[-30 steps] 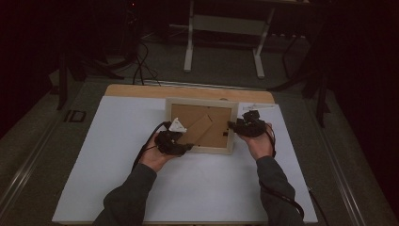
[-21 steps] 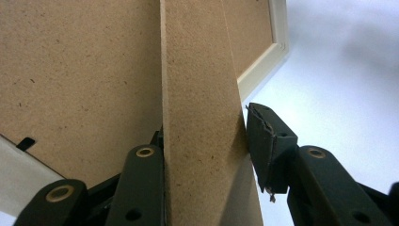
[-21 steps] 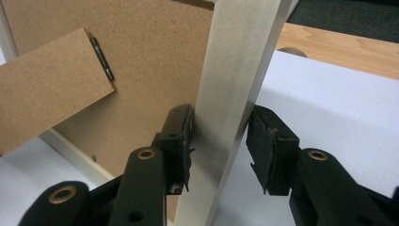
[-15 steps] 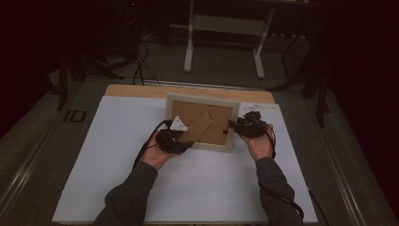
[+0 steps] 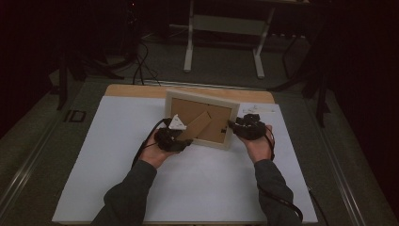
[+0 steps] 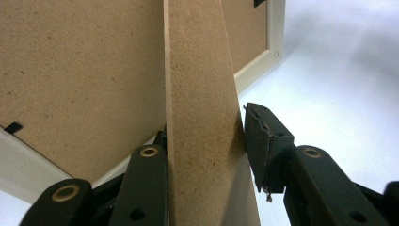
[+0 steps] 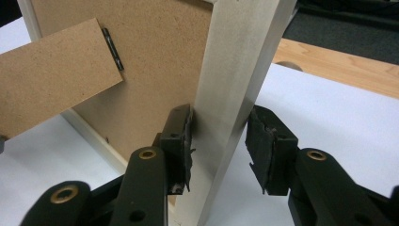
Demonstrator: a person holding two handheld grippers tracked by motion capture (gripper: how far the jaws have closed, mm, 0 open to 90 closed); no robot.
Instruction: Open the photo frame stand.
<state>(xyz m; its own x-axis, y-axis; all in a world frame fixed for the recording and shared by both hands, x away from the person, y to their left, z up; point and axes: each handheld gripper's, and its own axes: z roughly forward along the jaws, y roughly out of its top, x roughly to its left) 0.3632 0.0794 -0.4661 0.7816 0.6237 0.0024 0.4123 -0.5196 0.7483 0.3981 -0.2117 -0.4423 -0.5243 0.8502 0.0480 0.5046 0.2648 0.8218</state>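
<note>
One picture frame, back towards me, with a gripper at each side of it.

I see one picture frame [image 5: 202,117] lying near the far middle of the white worktop [image 5: 188,188], its far edge close to the bare wooden strip [image 5: 141,91] at the back. My left gripper [image 5: 173,139] straddles the single brown stand [image 6: 202,117]; its jaws have just been closing, the left jaw against the stand, the right one just clear of it. My right gripper [image 5: 245,127] straddles the frame's pale right edge [image 7: 235,84], one jaw touching, the other slightly apart. Open white worktop lies on my side and to both sides.
</note>
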